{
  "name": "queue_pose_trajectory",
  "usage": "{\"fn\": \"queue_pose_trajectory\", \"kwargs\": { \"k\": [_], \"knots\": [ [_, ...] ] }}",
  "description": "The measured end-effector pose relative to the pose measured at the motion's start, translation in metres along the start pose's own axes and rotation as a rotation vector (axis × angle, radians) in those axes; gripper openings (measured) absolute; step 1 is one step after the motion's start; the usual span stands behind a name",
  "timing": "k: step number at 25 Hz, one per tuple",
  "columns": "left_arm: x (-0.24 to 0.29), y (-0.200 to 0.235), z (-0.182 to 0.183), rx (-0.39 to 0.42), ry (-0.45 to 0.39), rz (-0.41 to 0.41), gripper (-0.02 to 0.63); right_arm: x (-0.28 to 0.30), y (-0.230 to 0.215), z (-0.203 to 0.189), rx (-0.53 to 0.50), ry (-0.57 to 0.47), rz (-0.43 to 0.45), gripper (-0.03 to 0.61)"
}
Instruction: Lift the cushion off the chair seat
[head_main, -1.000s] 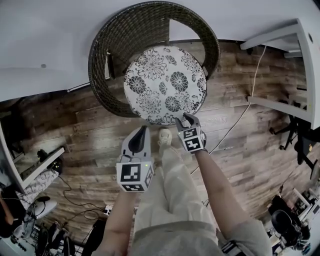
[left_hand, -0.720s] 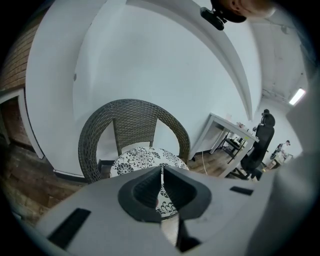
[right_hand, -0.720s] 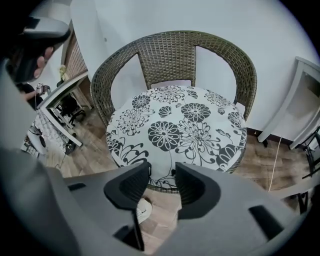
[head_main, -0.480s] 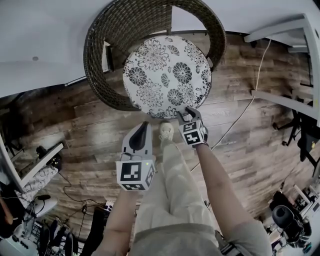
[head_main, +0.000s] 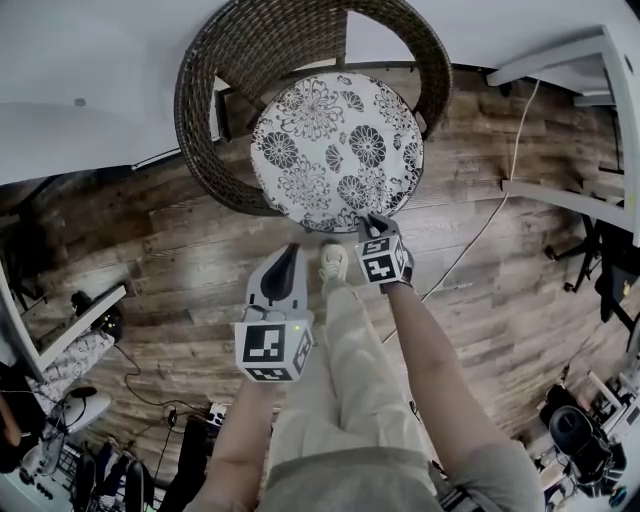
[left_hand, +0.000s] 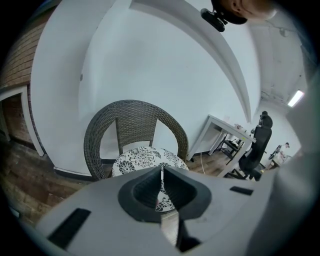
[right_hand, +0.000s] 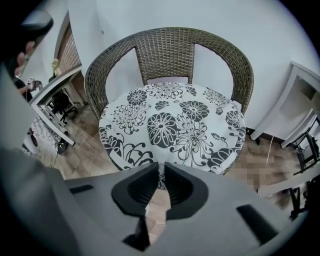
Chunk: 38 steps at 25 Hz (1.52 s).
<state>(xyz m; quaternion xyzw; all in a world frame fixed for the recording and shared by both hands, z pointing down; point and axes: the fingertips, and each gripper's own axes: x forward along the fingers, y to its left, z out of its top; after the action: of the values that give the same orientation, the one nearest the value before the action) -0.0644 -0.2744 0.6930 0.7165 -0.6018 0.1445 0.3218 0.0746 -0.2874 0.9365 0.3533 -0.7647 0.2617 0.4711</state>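
Note:
A round white cushion (head_main: 335, 150) with black flowers lies on the seat of a dark wicker chair (head_main: 210, 110). My right gripper (head_main: 372, 222) is at the cushion's front edge, pointing steeply down. Its jaws have just been closing. In the right gripper view they (right_hand: 161, 170) stand almost together with the rim of the cushion (right_hand: 175, 125) pinched between them. My left gripper (head_main: 290, 252) hangs over the wooden floor in front of the chair, shut and empty. In the left gripper view the cushion (left_hand: 145, 157) and chair (left_hand: 100, 135) lie ahead of its jaws (left_hand: 161, 172).
The chair backs onto a white wall. A white desk (head_main: 600, 60) stands at the right, with a cable (head_main: 480, 235) trailing over the floor. My shoe (head_main: 332, 262) is between the grippers. Shelves and clutter (head_main: 80, 330) sit at lower left, an office chair (head_main: 580, 430) at lower right.
The right gripper has sunk onto the cushion's front edge and its jaws have closed there. The left gripper has stayed where it was.

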Motion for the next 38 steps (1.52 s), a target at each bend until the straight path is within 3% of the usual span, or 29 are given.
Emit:
{"fn": "queue_pose_trajectory", "kwargs": {
  "k": [23, 38],
  "knots": [
    [-0.116, -0.029, 0.003, 0.059, -0.09, -0.05, 0.015, -0.122, 0.046, -0.011, 0.089, -0.124, -0.105, 0.024],
    [-0.226, -0.062, -0.007, 0.08, -0.172, -0.078, 0.015, -0.231, 0.088, -0.012, 0.049, -0.271, -0.163, 0.025]
  ]
}}
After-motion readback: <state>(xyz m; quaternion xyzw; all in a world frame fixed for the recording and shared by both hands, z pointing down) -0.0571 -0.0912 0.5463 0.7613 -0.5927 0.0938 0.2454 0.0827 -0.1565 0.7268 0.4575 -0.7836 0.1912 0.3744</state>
